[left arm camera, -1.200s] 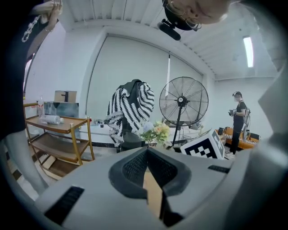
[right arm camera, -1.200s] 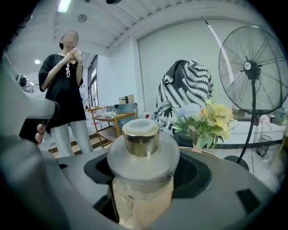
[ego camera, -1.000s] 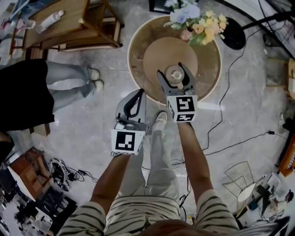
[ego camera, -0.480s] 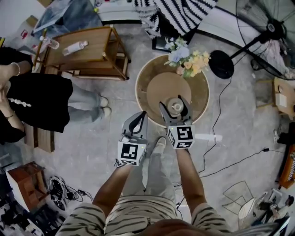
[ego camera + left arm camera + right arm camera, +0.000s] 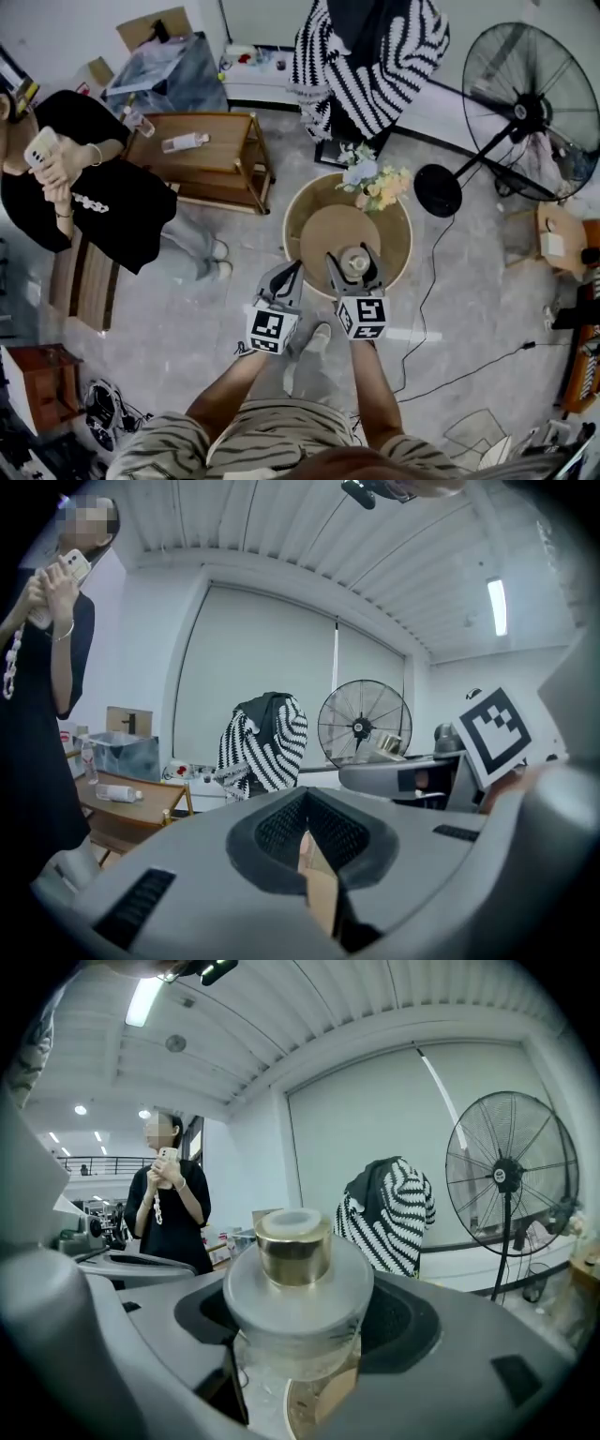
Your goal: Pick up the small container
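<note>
The small container (image 5: 295, 1283) is a frosted round jar with a gold cap (image 5: 293, 1246). It sits between the jaws of my right gripper (image 5: 295, 1335), which is shut on it. In the head view the container (image 5: 355, 262) hangs with the right gripper (image 5: 354, 264) over the near part of the round wooden table (image 5: 398, 246). My left gripper (image 5: 292, 270) floats beside it on the left, off the table's edge. Its jaws are shut with nothing in them, and in the left gripper view the left gripper (image 5: 309, 841) shows only floor behind the pads.
A bunch of flowers (image 5: 373, 183) stands at the table's far side. A wooden bench (image 5: 202, 155) with a bottle is at the left, beside a person in black (image 5: 84, 197). A standing fan (image 5: 530, 103) and cables are at the right, and a striped garment (image 5: 375, 56) hangs behind.
The head view has risen, so the table and floor look smaller and farther. Both grippers came up with it, the right one still holding the container.
</note>
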The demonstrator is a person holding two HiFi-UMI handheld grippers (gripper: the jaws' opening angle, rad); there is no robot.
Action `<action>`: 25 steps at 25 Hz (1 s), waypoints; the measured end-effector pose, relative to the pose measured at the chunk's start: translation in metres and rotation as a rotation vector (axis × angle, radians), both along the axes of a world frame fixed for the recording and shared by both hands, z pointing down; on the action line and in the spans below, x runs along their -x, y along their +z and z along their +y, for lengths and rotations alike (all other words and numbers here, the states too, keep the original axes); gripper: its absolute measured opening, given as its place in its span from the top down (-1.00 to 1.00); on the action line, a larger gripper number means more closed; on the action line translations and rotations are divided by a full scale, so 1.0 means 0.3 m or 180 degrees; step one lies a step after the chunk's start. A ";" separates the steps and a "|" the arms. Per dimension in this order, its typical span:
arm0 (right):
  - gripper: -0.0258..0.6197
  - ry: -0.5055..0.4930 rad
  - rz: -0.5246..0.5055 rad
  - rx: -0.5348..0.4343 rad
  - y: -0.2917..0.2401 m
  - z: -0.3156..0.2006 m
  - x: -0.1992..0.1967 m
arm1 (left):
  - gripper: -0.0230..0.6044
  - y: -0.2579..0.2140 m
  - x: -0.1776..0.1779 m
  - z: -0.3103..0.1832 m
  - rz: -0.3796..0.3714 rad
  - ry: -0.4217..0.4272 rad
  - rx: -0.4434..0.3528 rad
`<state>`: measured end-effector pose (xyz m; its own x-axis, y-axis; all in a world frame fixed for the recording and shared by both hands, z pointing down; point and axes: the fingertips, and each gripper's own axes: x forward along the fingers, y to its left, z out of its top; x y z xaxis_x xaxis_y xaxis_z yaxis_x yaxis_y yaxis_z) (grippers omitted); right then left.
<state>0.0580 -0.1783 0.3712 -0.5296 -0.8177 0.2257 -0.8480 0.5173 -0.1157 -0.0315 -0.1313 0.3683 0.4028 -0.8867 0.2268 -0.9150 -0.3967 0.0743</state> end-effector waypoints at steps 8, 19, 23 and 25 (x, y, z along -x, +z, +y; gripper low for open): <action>-0.15 0.0008 -0.0035 -0.0164 -0.211 0.055 0.020 | 0.92 -0.156 0.042 0.050 0.0029 -0.0008 -0.0099; -0.15 0.0057 -0.0079 -0.0402 -0.430 0.139 0.016 | 0.92 -0.348 0.080 0.103 0.0100 -0.0002 -0.0329; -0.15 0.0125 -0.0130 -0.0427 -0.470 0.163 -0.007 | 0.92 -0.390 0.075 0.105 0.0110 0.0013 -0.0415; -0.15 0.0141 -0.0114 -0.0463 -0.496 0.164 -0.019 | 0.92 -0.416 0.070 0.093 0.0127 0.0011 -0.0471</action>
<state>0.0635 -0.1291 0.2224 -0.4978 -0.8631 0.0848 -0.8671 0.4929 -0.0728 -0.0525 -0.1032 0.2436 0.4120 -0.9079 0.0774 -0.9111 -0.4091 0.0511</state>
